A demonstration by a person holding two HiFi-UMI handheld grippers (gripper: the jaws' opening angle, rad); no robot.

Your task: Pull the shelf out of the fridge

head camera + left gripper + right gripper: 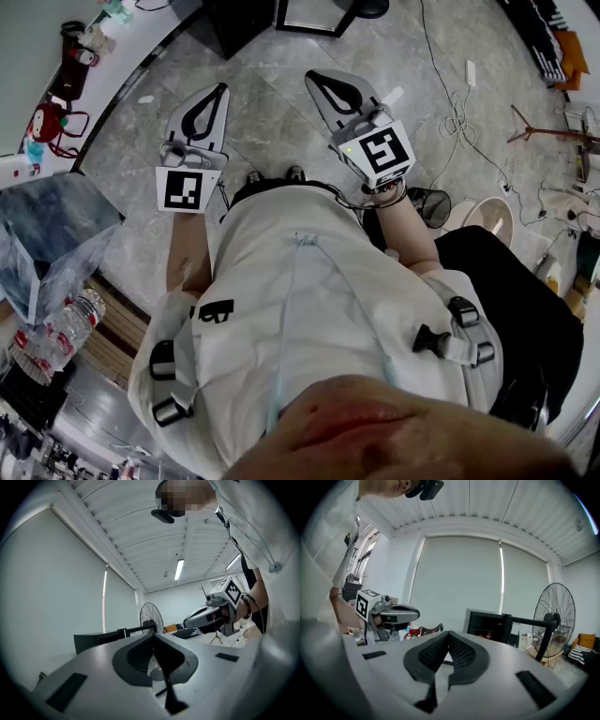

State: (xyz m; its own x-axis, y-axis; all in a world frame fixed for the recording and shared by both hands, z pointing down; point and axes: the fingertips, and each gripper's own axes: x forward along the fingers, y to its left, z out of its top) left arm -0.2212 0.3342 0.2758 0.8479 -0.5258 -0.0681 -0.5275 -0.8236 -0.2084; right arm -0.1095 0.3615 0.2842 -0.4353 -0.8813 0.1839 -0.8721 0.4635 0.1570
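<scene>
A black box-like cabinet (486, 623) with a dark open front, which may be the fridge, stands across the room in the right gripper view; no shelf can be made out in it. It also shows at the left in the left gripper view (93, 641) and at the top of the head view (242, 23). My left gripper (220, 90) and right gripper (314, 77) are held side by side over the grey floor, both shut and empty. Each points toward the cabinet, well short of it. Each camera also catches the other gripper from the side: the right gripper (186, 619) and the left gripper (415, 614).
A standing fan (553, 616) is beside the cabinet. Cables (459, 117) and a tripod (544, 131) lie on the tiled floor to the right, with a pale basin (487, 220) nearer. A plastic bag with bottles (56, 309) sits at the left.
</scene>
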